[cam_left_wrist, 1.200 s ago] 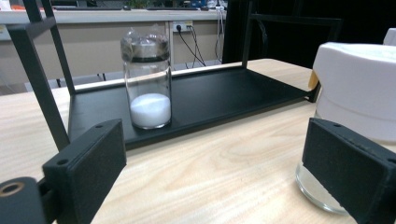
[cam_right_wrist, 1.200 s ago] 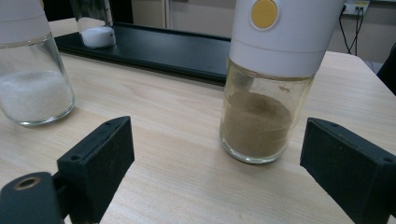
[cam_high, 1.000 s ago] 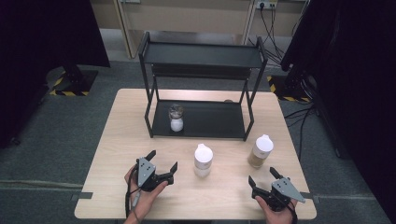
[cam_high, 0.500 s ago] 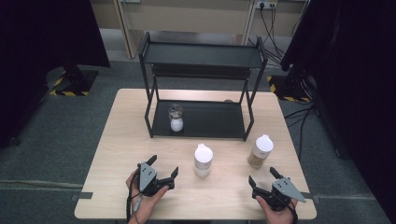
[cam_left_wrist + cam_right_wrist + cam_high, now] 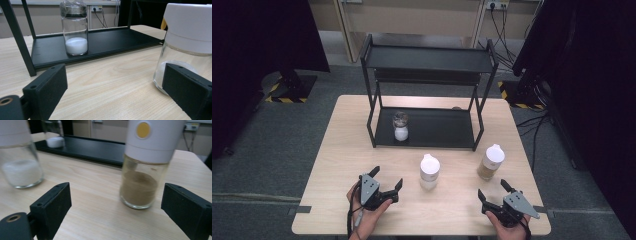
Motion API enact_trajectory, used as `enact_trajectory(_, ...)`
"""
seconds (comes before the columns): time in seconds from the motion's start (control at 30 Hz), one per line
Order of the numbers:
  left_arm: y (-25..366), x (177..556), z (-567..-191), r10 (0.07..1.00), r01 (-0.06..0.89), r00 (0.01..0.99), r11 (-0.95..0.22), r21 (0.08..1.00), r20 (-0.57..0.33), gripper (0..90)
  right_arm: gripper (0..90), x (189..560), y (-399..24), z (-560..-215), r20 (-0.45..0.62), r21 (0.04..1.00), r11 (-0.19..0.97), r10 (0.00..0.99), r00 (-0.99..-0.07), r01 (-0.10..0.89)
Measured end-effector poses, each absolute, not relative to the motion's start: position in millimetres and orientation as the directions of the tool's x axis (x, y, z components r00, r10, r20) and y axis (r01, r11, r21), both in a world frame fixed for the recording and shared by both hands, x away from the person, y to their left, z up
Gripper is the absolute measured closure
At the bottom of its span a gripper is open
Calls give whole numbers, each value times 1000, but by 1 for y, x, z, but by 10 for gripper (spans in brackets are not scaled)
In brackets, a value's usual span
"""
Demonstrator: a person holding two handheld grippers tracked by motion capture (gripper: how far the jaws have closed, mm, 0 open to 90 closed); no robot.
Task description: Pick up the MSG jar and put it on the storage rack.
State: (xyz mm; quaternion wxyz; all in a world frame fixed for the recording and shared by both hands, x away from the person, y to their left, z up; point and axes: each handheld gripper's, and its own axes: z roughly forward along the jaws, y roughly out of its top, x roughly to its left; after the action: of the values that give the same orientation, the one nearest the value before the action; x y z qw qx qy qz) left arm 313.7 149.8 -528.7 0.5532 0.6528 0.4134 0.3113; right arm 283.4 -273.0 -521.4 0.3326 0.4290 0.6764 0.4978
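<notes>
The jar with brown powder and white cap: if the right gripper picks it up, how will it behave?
The jar with brown powder looks like smooth glass, so probably rigid but slippery and breakable. It stands tall on a narrow base, so a high push may tip it. Only about half full, likely light.

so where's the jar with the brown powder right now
In the high view the brown jar stands on the table's right side, just ahead of the right tongs and right of the white jar, in front of the rack.

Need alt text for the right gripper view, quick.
Open right gripper faces a white-capped jar of brown powder upright on the wooden table, not touching. A white-powder jar stands at left, a black rack behind.
</notes>
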Motion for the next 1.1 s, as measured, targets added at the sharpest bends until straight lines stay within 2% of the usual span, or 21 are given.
enact_trajectory(0.17,149,314,-529,884,198,466,-53,979,-46,54,89,276,-257,-511,-14,973,127,865,-502,193)
enact_trajectory(0.47,150,314,-529,884,200,463,-45,979,-54,55,85,281,-213,-506,-9,969,161,784,-620,190)
enact_trajectory(0.73,150,314,-529,885,203,462,-45,978,-55,54,93,293,-182,-504,-12,966,181,744,-668,184)
enact_trajectory(1.1,149,315,-528,884,205,464,-50,977,-52,55,138,318,-148,-509,1,955,202,729,-684,218)
